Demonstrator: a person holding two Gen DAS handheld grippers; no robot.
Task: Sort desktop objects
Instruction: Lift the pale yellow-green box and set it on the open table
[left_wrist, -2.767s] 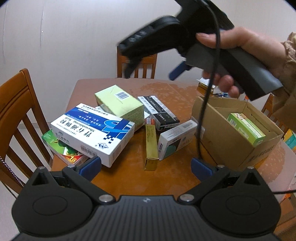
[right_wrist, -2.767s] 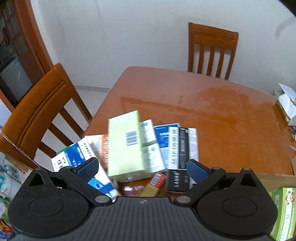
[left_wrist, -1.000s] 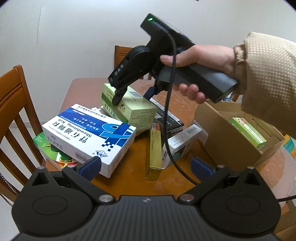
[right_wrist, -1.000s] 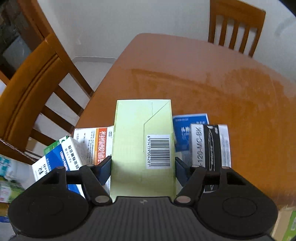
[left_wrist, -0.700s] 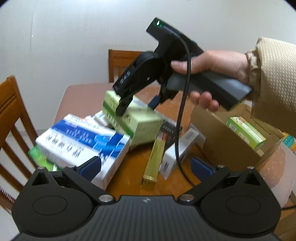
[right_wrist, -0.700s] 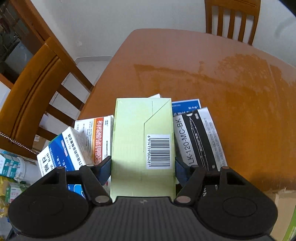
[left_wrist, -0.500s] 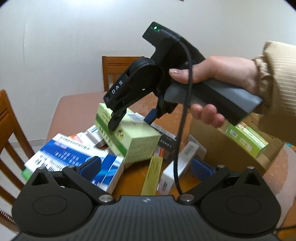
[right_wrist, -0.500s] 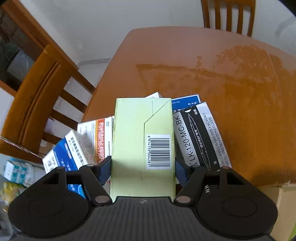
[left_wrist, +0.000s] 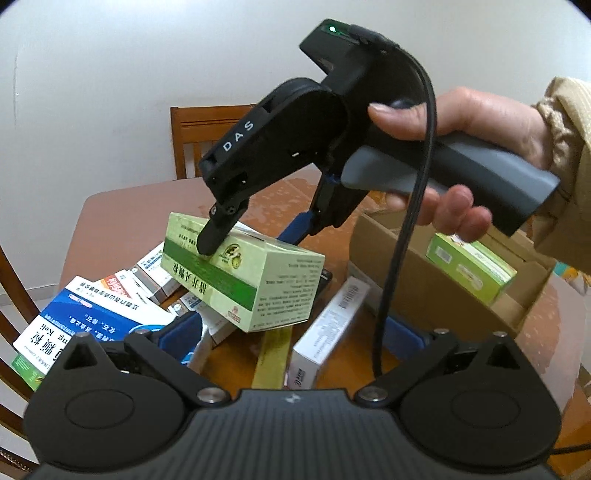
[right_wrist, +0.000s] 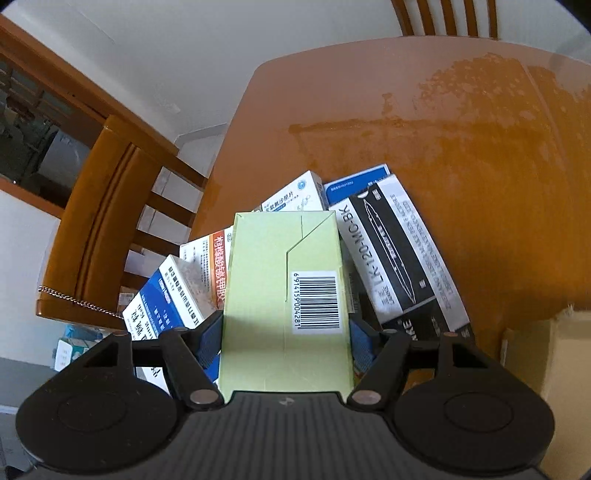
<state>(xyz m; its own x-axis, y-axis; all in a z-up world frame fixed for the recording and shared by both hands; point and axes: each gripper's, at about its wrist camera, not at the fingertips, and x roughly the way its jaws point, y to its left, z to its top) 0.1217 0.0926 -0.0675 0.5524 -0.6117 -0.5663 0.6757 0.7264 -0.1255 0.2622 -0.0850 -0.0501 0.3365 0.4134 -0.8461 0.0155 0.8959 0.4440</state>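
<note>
My right gripper is shut on a pale green box with a barcode, held above the pile; the left wrist view shows the gripper gripping the box in the air. Below lie a blue and white medicine box, a black marker box, a white box and a yellow box. My left gripper is open and empty, near the table's front. A cardboard box at the right holds a green carton.
Wooden chairs stand at the far side and the left of the orange-brown table. The right hand's cable hangs in front of the cardboard box.
The right gripper closed on the pale green box and lifted it off the pile, toward the camera. The left gripper's view shifted a little; its jaws stayed open.
</note>
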